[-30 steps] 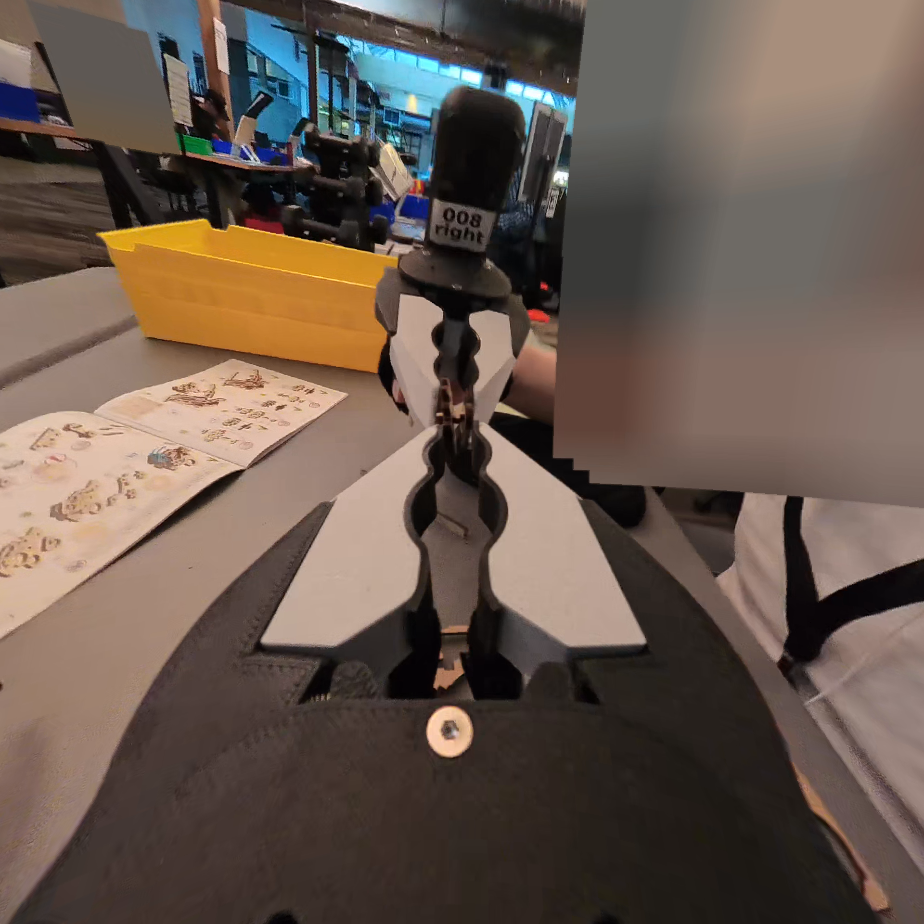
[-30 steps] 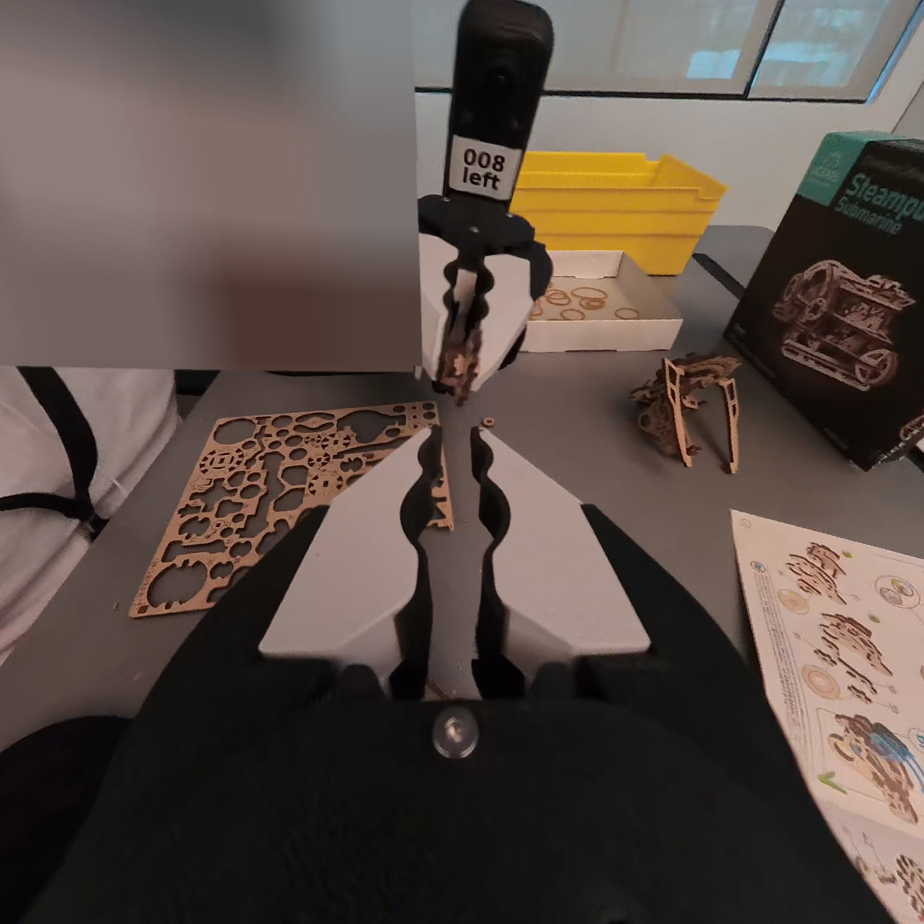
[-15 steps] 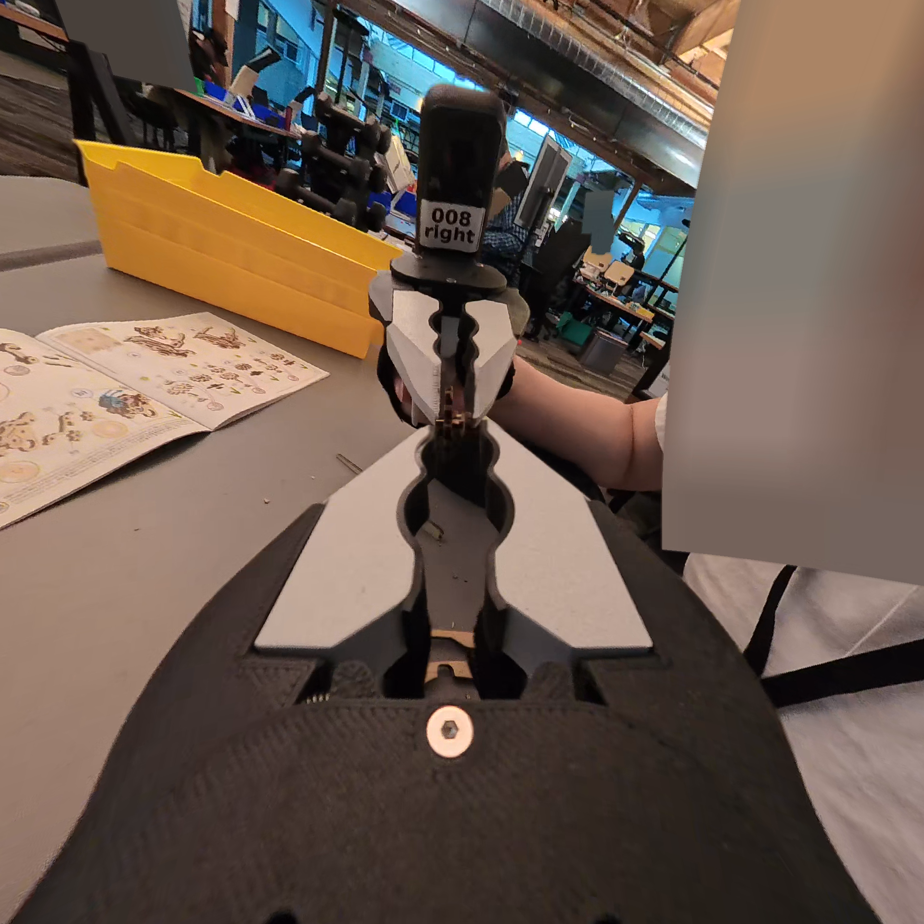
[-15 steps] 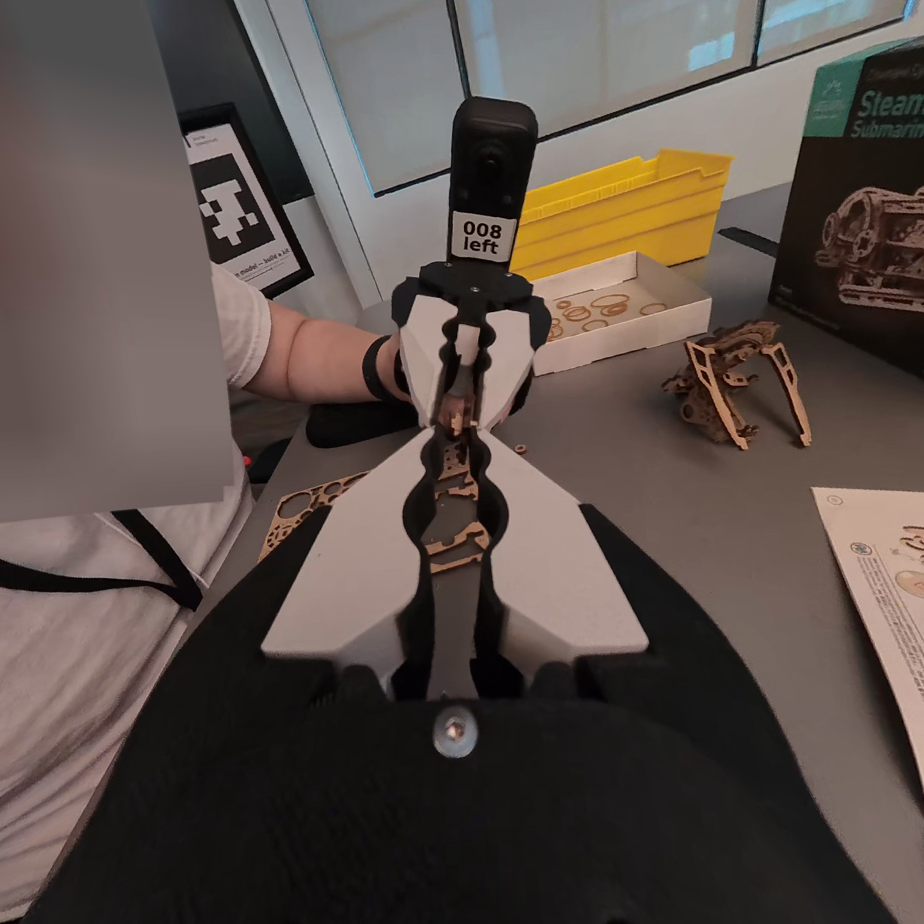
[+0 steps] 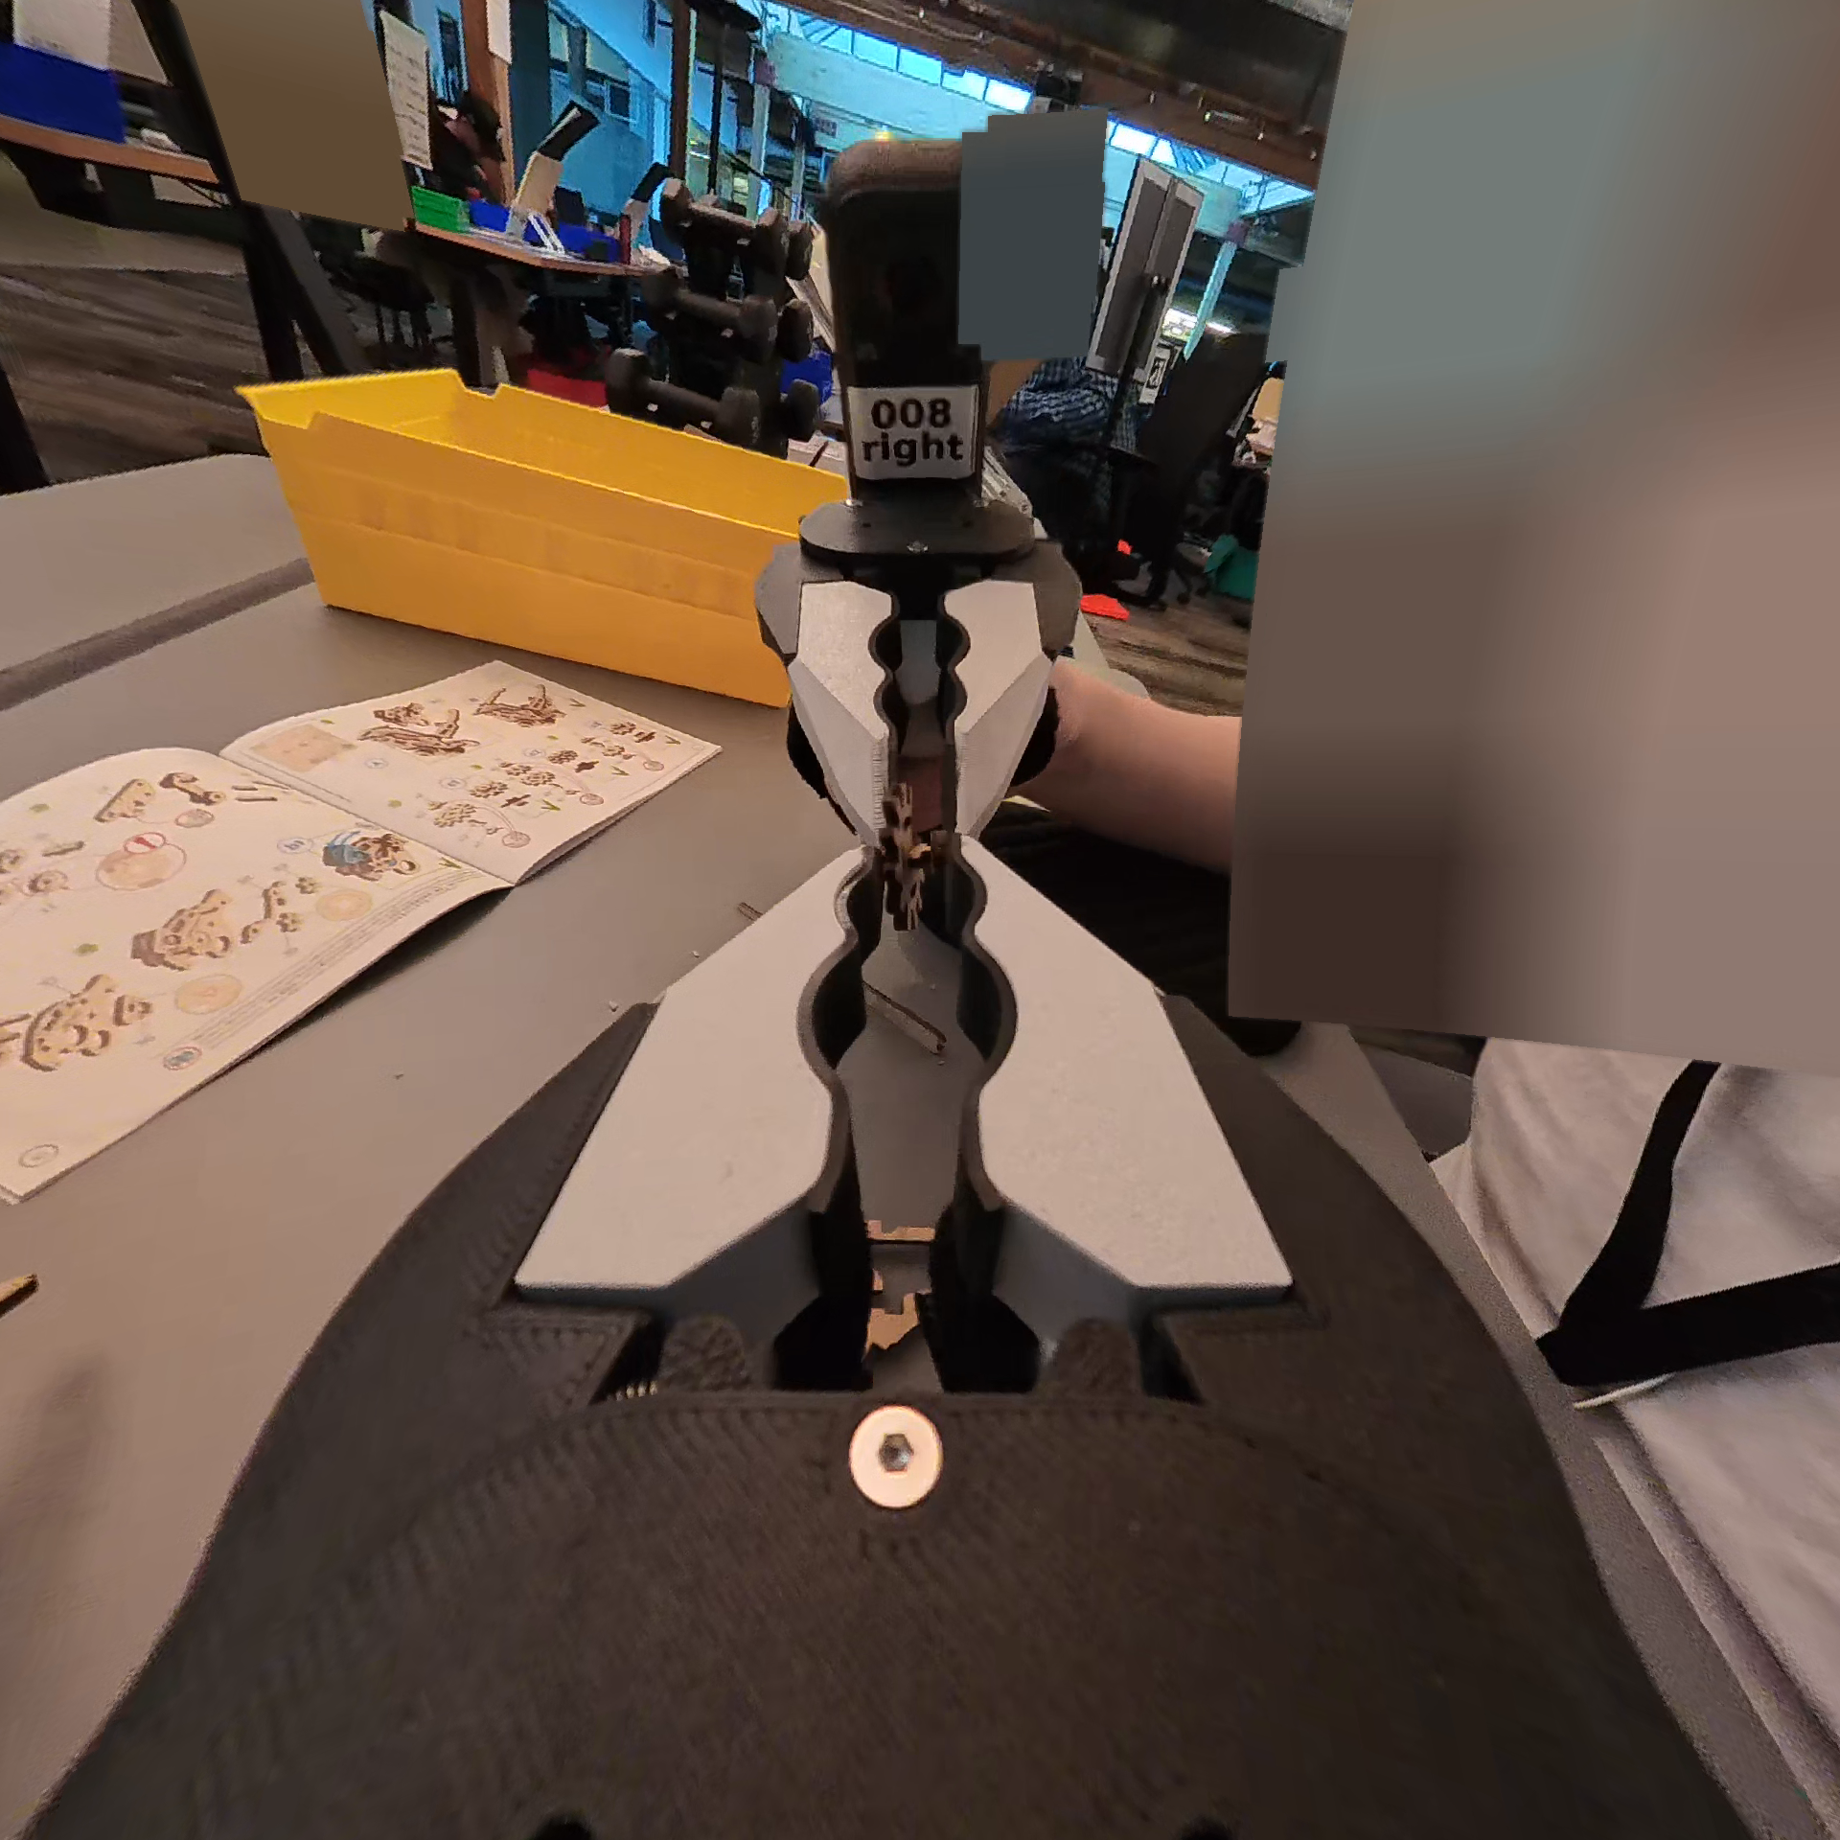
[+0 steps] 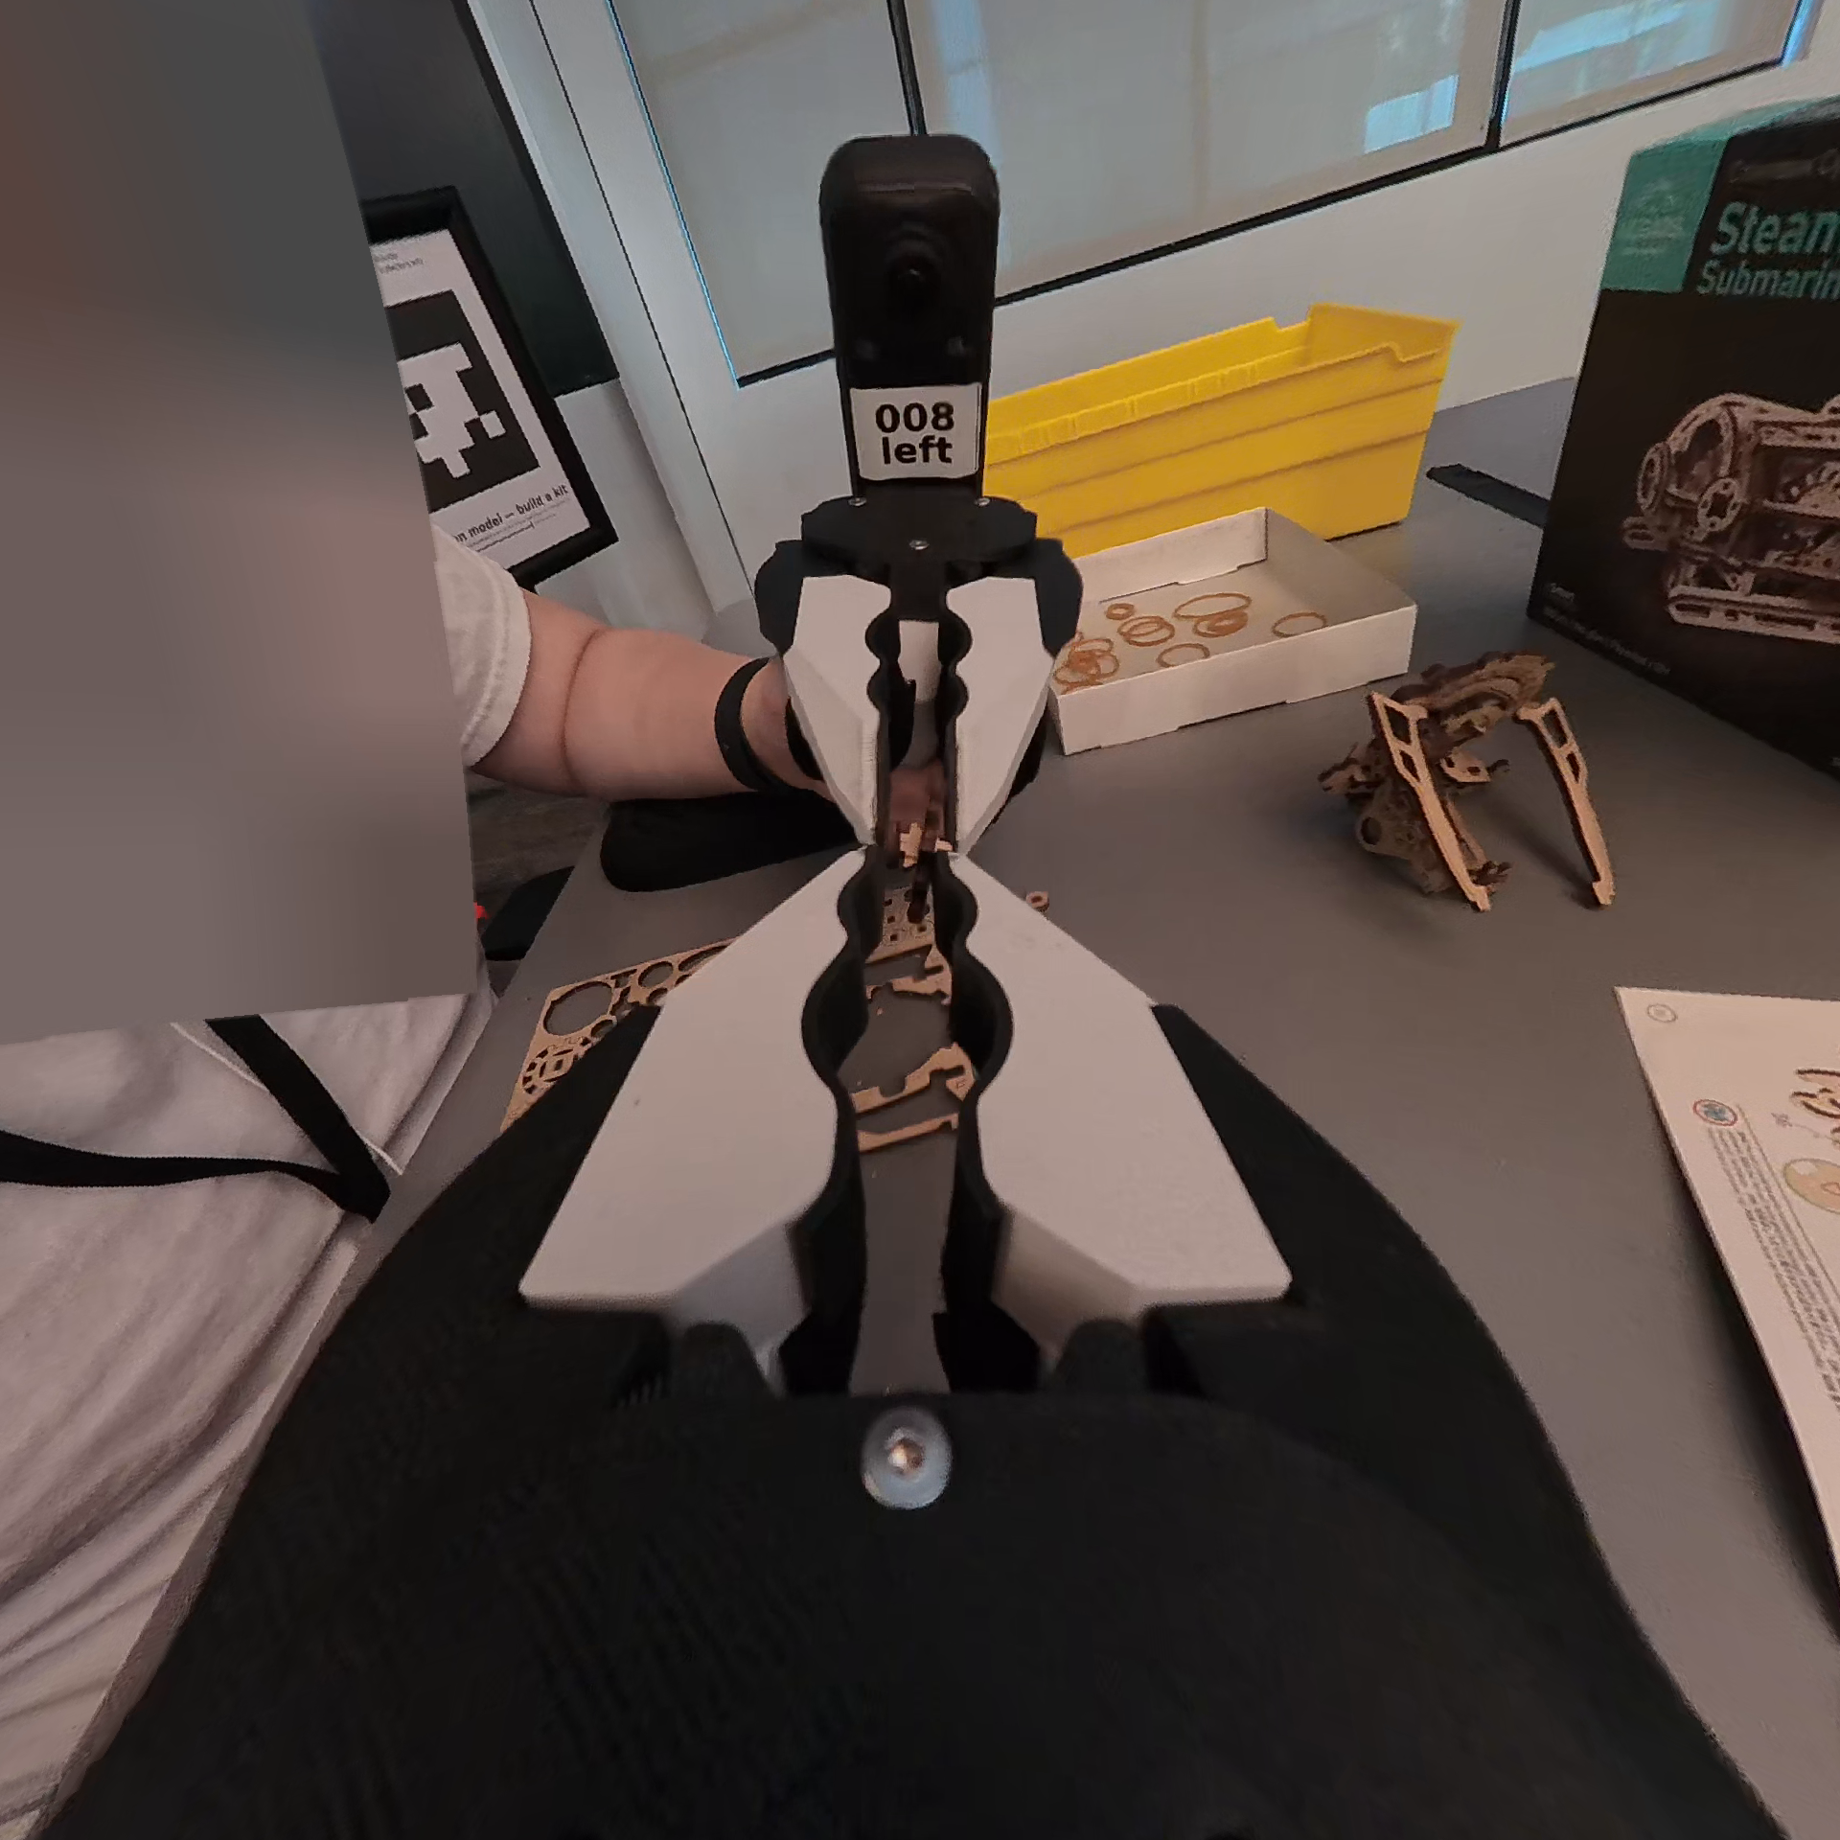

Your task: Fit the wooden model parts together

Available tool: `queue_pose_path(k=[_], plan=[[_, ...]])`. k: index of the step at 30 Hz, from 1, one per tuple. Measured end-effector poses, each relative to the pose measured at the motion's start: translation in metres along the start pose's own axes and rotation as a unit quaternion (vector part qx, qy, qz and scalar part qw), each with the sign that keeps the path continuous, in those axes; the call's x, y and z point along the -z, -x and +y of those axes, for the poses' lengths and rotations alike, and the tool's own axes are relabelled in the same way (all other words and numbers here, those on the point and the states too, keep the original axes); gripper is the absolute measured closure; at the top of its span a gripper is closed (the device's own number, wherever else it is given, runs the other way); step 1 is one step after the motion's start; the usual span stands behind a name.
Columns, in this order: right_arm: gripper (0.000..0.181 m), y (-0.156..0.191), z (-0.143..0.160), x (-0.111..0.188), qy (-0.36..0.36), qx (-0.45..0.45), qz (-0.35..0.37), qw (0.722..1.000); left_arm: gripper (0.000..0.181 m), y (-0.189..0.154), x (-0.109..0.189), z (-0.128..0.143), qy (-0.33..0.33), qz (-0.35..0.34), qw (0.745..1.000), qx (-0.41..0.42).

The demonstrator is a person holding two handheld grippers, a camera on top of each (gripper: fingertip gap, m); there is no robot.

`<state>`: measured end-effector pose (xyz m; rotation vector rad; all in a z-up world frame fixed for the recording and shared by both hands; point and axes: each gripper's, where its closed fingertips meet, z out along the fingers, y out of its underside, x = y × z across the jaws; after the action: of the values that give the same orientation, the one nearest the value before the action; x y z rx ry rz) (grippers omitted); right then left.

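Observation:
My two grippers face each other tip to tip above the grey table [image 5: 558,1045]. In the left wrist view my left gripper [image 5: 914,874] is shut on a small wooden gear part [image 5: 902,861]. The right gripper [image 5: 918,811] closes on that part from the far side. In the right wrist view my right gripper [image 6: 912,864] is nearly closed around the wooden part [image 6: 910,844], and the left gripper [image 6: 914,811] meets it. How the pieces join is hidden by the fingertips. A partly built wooden model [image 6: 1444,787] stands on the table to the right.
A punched wooden sheet [image 6: 597,1016] lies under my right gripper. A white tray [image 6: 1324,662] of rubber rings, a yellow bin [image 6: 1215,448] and a black kit box [image 6: 1713,498] stand behind. An open booklet [image 5: 299,876] and another yellow bin [image 5: 518,528] lie left. A person sits close by. Only a small space, under 4 cm, lies between the two pairs of fingers.
The right gripper has risen from over the wooden sheet, closed in on the left gripper's part and narrowed its jaws. Both grippers now meet tip to tip.

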<state>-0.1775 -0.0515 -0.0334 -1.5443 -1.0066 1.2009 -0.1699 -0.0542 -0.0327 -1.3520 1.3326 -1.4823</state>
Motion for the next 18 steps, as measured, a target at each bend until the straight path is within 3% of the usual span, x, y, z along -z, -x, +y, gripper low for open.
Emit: queue_pose_path(k=[8,15,18], plan=[[0.174,0.004,0.000,0.000,-0.002,0.016,-0.011,1.000,0.172,-0.004,0.000,0.001,0.011,-0.011,1.000,-0.026],[0.174,0.003,-0.004,0.005,-0.015,0.057,-0.001,0.998,0.163,-0.006,-0.003,-0.004,-0.031,0.043,0.997,0.058],[0.174,0.003,-0.013,0.010,-0.041,0.054,-0.001,0.998,0.172,-0.004,-0.001,-0.003,-0.033,0.040,0.997,0.049]])
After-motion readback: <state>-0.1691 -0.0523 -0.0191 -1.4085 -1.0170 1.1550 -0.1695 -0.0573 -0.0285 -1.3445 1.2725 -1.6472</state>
